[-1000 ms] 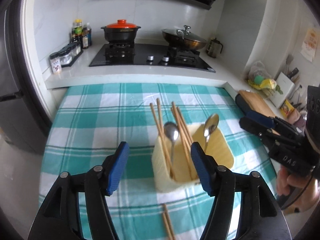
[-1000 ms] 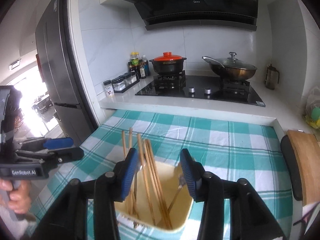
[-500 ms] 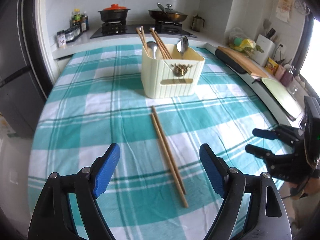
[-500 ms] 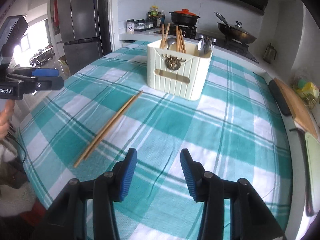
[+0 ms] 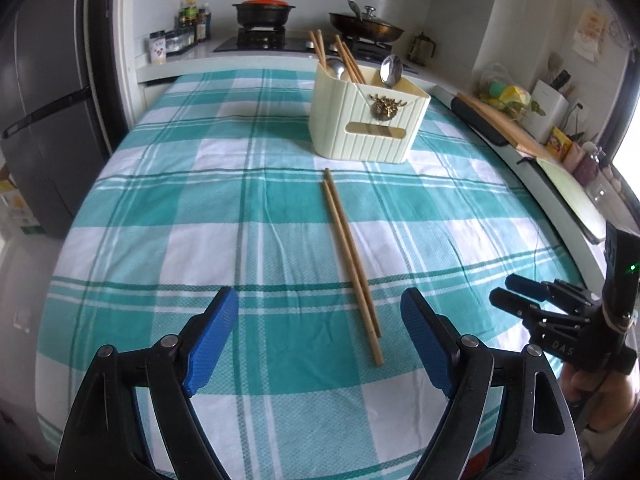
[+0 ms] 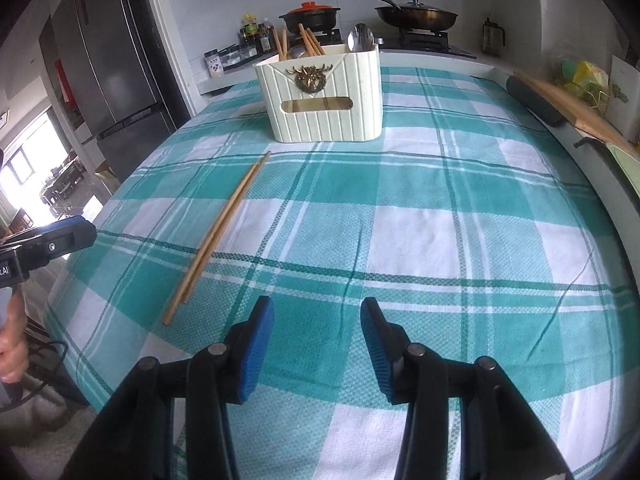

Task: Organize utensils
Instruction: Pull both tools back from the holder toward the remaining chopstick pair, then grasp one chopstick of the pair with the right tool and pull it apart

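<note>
A cream ribbed utensil holder (image 5: 366, 120) stands on the teal checked tablecloth (image 5: 200, 216), with chopsticks and two spoons upright in it. It also shows in the right wrist view (image 6: 324, 96). A loose pair of wooden chopsticks (image 5: 351, 260) lies flat on the cloth in front of the holder, also visible in the right wrist view (image 6: 218, 236). My left gripper (image 5: 320, 316) is open and empty, just short of the near tips of the loose chopsticks. My right gripper (image 6: 316, 320) is open and empty over the cloth, to the right of the chopsticks.
Behind the table a counter carries a stove with a black pot with a red lid (image 5: 262, 12), a lidded wok (image 5: 366, 26) and spice jars (image 5: 176, 36). A fridge (image 6: 108, 60) stands at the left. A cutting board (image 5: 500, 124) and clutter line the right side.
Both grippers have pulled back from above the holder to the near edge of the table. The holder now stands far ahead and the loose chopsticks have come fully into view.
</note>
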